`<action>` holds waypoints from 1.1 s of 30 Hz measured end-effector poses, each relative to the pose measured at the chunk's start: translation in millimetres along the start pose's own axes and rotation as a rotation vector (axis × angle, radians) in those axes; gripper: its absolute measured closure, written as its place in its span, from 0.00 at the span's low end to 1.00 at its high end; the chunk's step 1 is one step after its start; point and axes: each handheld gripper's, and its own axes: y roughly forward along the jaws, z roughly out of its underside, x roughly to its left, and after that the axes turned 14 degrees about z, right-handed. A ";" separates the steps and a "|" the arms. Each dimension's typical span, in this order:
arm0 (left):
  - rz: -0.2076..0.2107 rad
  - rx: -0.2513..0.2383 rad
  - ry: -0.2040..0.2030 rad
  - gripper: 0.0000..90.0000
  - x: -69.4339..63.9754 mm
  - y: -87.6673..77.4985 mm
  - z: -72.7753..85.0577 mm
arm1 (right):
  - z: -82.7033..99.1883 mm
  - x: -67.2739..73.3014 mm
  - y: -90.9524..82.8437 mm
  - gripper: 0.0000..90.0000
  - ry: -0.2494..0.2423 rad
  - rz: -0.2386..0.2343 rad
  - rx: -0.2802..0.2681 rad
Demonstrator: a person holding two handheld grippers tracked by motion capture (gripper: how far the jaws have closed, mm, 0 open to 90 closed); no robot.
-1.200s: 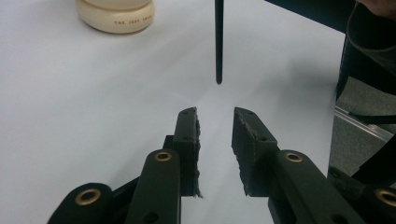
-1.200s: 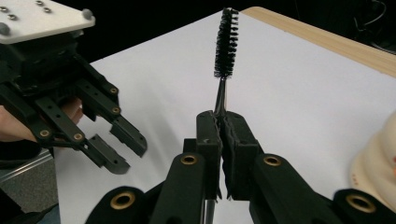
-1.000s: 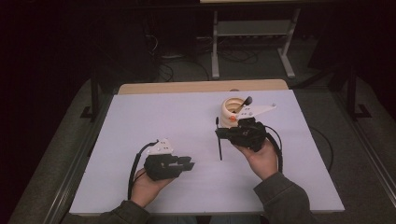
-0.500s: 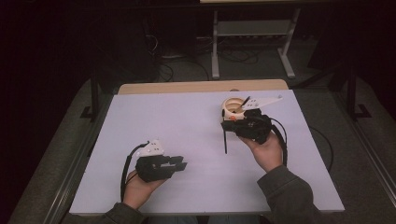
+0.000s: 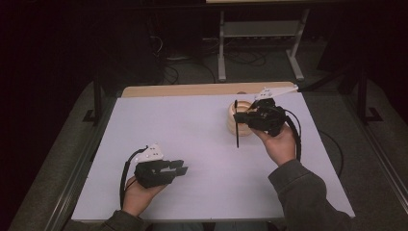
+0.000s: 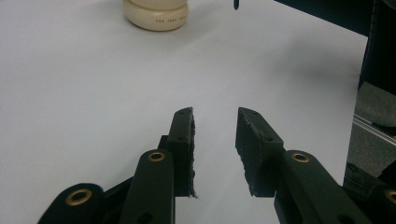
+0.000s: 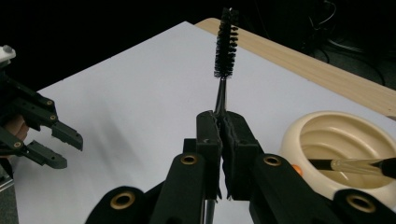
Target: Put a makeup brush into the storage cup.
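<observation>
While clamped on a thin black brush (image 7: 226,42), right hand-held gripper (image 7: 223,140), jaws tight.

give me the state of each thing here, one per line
right gripper: shut on the black brush
black brush: held off the table, bristle end clear of the jaws
left gripper: jaws apart and just been opening, nothing between them
cream holder: upright on the table, a thin tool lying inside

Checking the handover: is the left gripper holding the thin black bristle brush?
No, the left gripper stands open on nothing; the right gripper clamps the brush.
</observation>
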 end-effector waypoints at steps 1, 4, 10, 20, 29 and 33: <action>-0.002 0.001 0.001 0.74 0.2 -0.4 0.1 | -1.5 -1.2 -0.6 0.94 0.003 0.003 -0.001; -0.006 -0.002 -0.002 0.74 1.2 -1.7 0.3 | -7.1 -4.6 -2.1 0.94 0.014 0.011 -0.001; -0.017 -0.001 0.000 0.74 3.4 -5.1 0.5 | -19.4 -10.4 -4.1 0.94 0.019 0.022 -0.011; -0.037 -0.002 0.000 0.74 6.5 -9.7 1.5 | -35.4 -18.8 -6.1 0.94 0.035 0.046 -0.012; -0.043 -0.005 -0.009 0.72 7.3 -12.8 1.9 | -42.8 -26.4 -6.0 0.94 0.051 0.065 -0.005; -0.046 -0.009 -0.006 0.72 7.0 -13.3 1.4 | -47.5 -29.1 -6.6 0.94 0.057 0.072 -0.005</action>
